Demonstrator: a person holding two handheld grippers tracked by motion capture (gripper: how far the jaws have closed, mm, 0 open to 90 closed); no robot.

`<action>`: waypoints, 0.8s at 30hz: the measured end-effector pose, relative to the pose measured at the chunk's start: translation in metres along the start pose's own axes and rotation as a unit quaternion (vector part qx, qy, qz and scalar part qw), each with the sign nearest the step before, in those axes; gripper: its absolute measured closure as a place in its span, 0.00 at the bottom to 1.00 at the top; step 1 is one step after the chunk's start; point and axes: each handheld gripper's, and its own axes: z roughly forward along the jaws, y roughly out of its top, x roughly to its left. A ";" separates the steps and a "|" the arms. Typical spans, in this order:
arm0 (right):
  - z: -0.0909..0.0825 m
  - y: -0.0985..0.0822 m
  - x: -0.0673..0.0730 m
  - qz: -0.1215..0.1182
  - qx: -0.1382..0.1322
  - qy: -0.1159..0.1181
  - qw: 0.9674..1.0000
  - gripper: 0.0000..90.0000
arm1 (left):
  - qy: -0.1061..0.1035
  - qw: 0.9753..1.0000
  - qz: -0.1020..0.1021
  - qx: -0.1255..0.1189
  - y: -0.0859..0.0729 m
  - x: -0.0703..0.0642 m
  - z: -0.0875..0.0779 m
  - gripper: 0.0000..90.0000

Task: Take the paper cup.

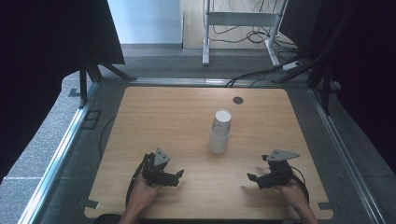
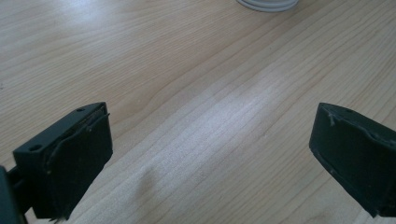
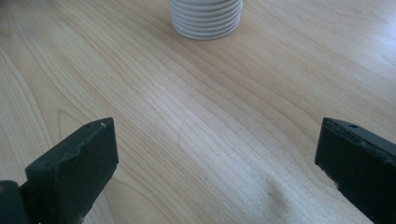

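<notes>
Pale wood grain runs across the bench [image 1: 187,116] in all three of my views, and a stack of white paper cups [image 1: 220,131] stands near its middle, a little toward the far edge. From the high view the stack leans slightly, its top cup tipped toward the back, and a small dark round fitting [image 1: 238,100] sits in the bench beyond it.

My left gripper [image 1: 176,177] is low at the near left of the bench, held in the person's left hand [image 1: 140,196], pointing inward to the right. In the left gripper view [image 2: 210,154] its jaws stand wide apart with nothing but bare wood between them; the rim of the cup stack's base [image 2: 267,4] just shows at the top edge, well apart from the jaws.

My right gripper [image 1: 253,178] sits at the near right, held in the right hand [image 1: 294,191], pointing inward to the left. In the right gripper view [image 3: 217,158] its jaws are also spread wide with nothing between them, and the ribbed bottom of the cup stack [image 3: 206,18] shows straight ahead at the top, well clear of both jaws.

The cups stand between the two grippers and farther out from the person, touched by neither. A grey plate [image 1: 283,154] tops the right gripper.
</notes>
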 end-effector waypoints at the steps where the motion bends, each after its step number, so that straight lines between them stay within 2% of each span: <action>1: 0.000 0.000 0.000 -0.001 0.000 0.000 1.000 0.00 | 0.002 1.000 0.002 0.001 0.001 0.000 0.000 0.00; 13: -0.003 0.009 -0.002 0.004 -0.010 0.015 1.000 0.00 | -0.020 1.000 0.002 -0.013 0.015 0.000 0.000 0.00; 24: -0.001 0.018 -0.001 0.009 0.002 0.019 1.000 0.00 | -0.044 0.999 0.003 -0.010 0.027 0.003 0.005 0.00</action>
